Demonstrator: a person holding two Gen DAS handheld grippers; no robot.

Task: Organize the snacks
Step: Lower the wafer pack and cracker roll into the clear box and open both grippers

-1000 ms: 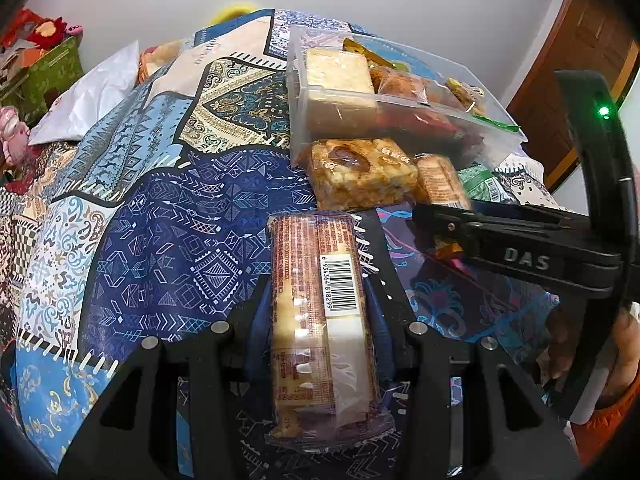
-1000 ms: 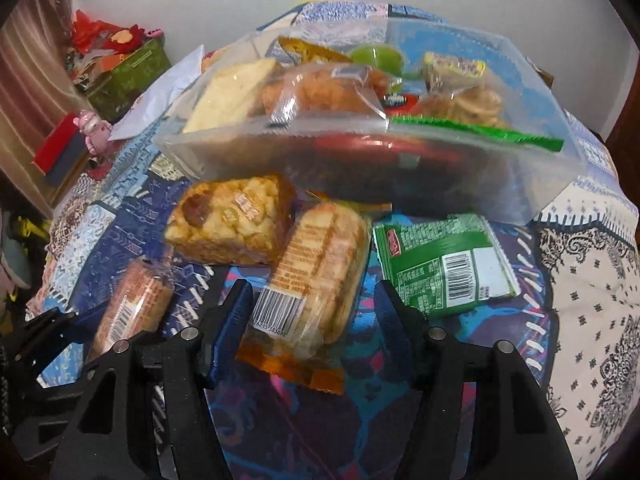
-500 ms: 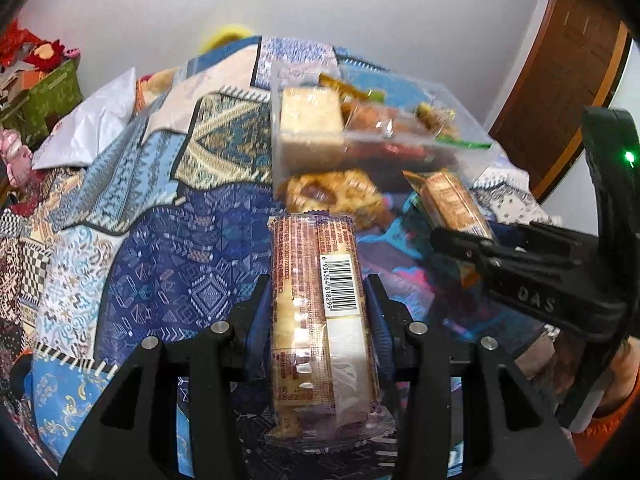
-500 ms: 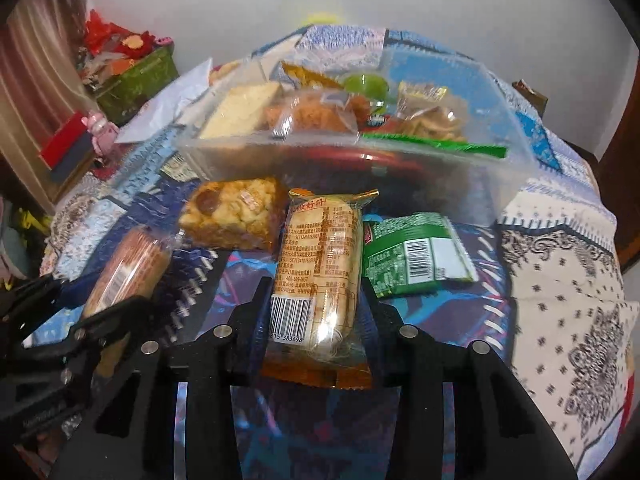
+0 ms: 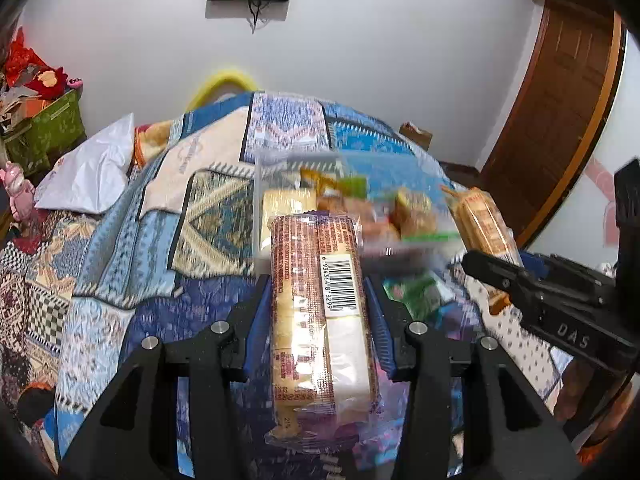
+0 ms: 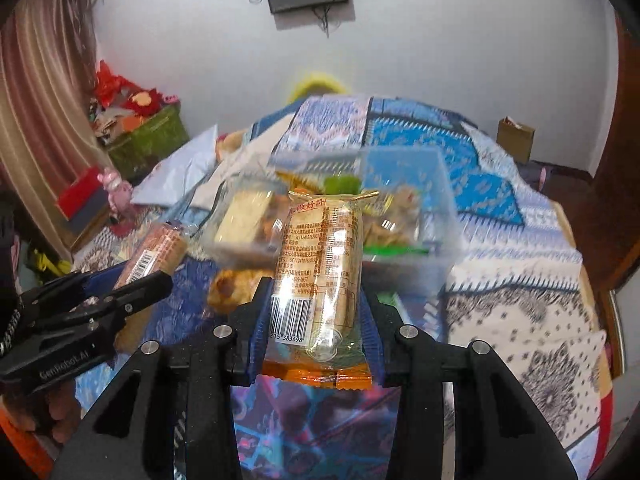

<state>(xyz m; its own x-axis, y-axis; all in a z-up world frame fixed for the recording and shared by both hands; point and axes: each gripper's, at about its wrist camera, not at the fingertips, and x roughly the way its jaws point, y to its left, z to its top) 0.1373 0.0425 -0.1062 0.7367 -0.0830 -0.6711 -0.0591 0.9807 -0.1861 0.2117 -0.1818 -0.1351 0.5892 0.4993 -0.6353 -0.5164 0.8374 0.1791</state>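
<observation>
My left gripper (image 5: 318, 304) is shut on a long brown biscuit pack (image 5: 320, 320) with a barcode, held above the quilt. My right gripper (image 6: 316, 312) is shut on an orange-ended biscuit pack (image 6: 320, 276), also lifted. Each gripper shows in the other's view: the right gripper (image 5: 492, 276) with its pack (image 5: 480, 220), the left gripper (image 6: 132, 284) with its pack (image 6: 158, 248). A clear plastic box (image 6: 436, 232) holding several snacks stands ahead on the bed, and it also shows in the left wrist view (image 5: 260, 204). A golden pastry pack (image 6: 232, 284) and a green packet (image 5: 416, 292) lie in front of it.
The patterned quilt (image 5: 120, 240) covers the bed. A white pillow (image 5: 88, 172) lies at the left. A green box with toys (image 6: 148, 140) stands by the wall. A wooden door (image 5: 560, 100) is at the right. A cardboard box (image 6: 516, 136) sits behind the bed.
Both grippers have risen with their packs and tilted up, so the wall and screen show. The right gripper closed on the orange-ended pack and lifted it off the quilt.
</observation>
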